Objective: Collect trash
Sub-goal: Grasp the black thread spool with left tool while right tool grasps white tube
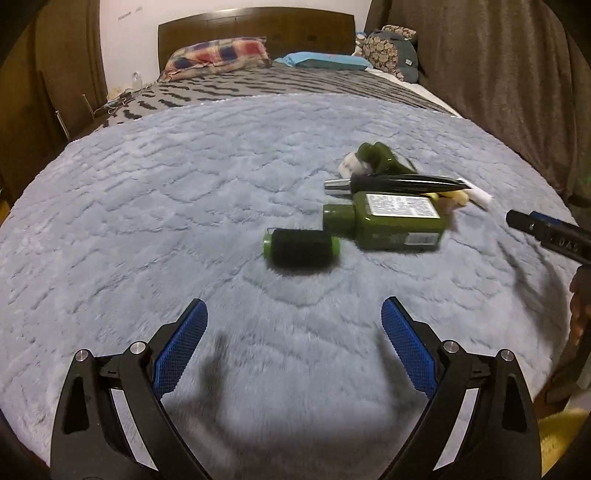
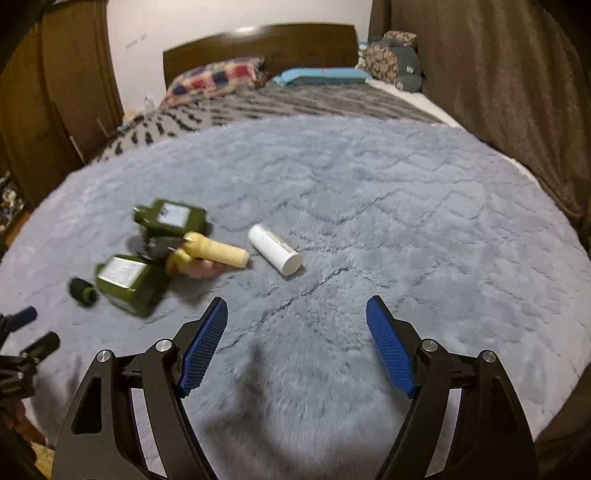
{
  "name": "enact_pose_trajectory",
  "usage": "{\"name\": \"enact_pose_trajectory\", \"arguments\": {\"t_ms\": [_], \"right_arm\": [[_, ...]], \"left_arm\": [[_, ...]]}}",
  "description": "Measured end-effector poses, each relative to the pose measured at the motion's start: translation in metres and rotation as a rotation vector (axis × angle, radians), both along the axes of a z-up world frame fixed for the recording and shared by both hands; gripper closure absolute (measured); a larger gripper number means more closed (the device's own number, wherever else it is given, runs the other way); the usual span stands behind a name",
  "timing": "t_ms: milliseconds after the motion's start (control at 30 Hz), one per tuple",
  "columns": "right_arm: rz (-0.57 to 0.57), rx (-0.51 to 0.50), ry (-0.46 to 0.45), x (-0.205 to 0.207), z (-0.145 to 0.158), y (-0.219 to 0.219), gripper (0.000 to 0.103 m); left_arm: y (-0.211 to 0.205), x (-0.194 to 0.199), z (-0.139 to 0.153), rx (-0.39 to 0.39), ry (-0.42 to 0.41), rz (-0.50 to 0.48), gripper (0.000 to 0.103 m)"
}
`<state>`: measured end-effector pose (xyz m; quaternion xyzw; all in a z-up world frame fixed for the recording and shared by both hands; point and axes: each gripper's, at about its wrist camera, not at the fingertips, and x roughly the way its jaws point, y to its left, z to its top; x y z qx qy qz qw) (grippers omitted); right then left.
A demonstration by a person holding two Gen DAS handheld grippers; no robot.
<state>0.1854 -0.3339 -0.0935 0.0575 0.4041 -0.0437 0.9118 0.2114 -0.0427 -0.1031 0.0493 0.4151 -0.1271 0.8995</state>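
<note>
Trash lies in a cluster on the grey fluffy blanket (image 1: 184,206). In the left wrist view I see a black spool with green ends (image 1: 301,248), a green bottle with a white label (image 1: 388,220), a black tube with a silver cap (image 1: 391,183), a second green bottle (image 1: 380,157) and a white tube (image 1: 478,195). In the right wrist view the same bottles (image 2: 127,280) (image 2: 171,218), a yellow tube (image 2: 218,253), the white tube (image 2: 275,249) and the spool (image 2: 83,291) lie left of centre. My left gripper (image 1: 293,325) is open and empty, short of the spool. My right gripper (image 2: 297,325) is open and empty, short of the white tube.
The blanket (image 2: 406,206) covers a bed with a wooden headboard (image 1: 258,31), a checked pillow (image 1: 218,55) and a blue pillow (image 1: 325,61). Brown curtains (image 1: 498,74) hang on the right. A wooden wardrobe (image 1: 55,74) stands at the left. The other gripper shows at the edges (image 1: 546,236) (image 2: 26,343).
</note>
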Motion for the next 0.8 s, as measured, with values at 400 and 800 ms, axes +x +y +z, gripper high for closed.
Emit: {"name": "enact_pose_trajectory", "arguments": {"t_ms": [400,800], "right_arm": [[-0.002,0.025,0.025,0.050,-0.021,-0.004,0.045],[0.036,0.020,0.009,0.063,-0.024,0.004,0.067]], "left_arm": [[-0.014,0.040,-0.023,-0.033,0.037,-0.007,0.021],[-0.011,0.051,-0.022,-0.044,0.025,0.012,0.051]]}}
